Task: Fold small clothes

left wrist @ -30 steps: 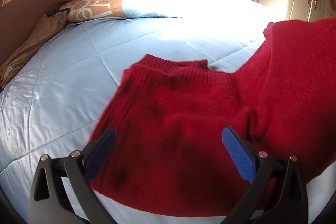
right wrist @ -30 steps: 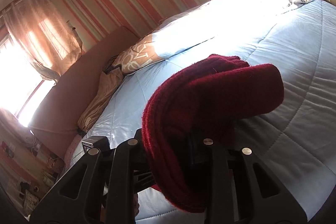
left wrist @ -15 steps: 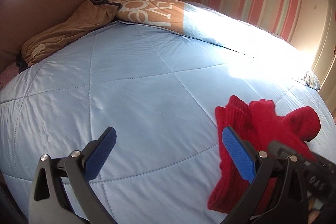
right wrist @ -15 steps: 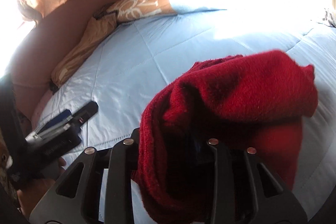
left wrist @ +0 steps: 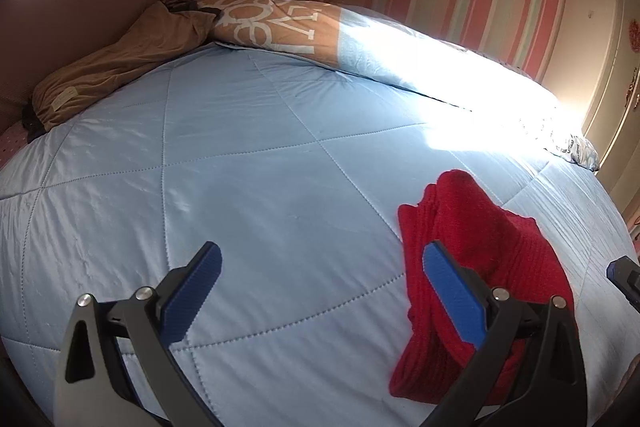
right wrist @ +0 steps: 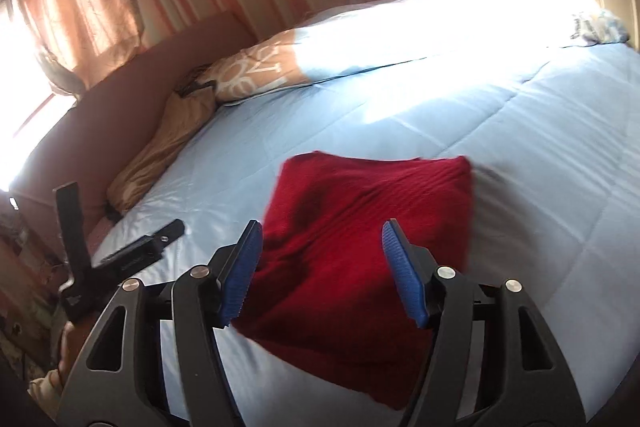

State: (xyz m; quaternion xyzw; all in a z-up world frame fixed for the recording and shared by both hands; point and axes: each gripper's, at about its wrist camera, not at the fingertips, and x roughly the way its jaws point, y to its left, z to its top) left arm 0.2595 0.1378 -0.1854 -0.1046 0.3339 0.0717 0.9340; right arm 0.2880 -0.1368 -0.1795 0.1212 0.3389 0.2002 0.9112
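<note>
The red knit garment (right wrist: 368, 259) lies folded on the blue quilt (right wrist: 540, 155) at lower centre of the right view, the right gripper (right wrist: 322, 275) opening with nothing pinched, the left gripper (left wrist: 320, 291) spread and empty — a pad catching the loose knit could undo the fold.

Red sweater (right wrist: 372, 227) on pale-blue quilt (left wrist: 240, 187) (diamond-stitched).

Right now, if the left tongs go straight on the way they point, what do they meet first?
Most likely the bare light blue quilt. The left tongs stand open with only quilt between them; the red sweater lies off to their right. Depth is hard to judge here.
</note>
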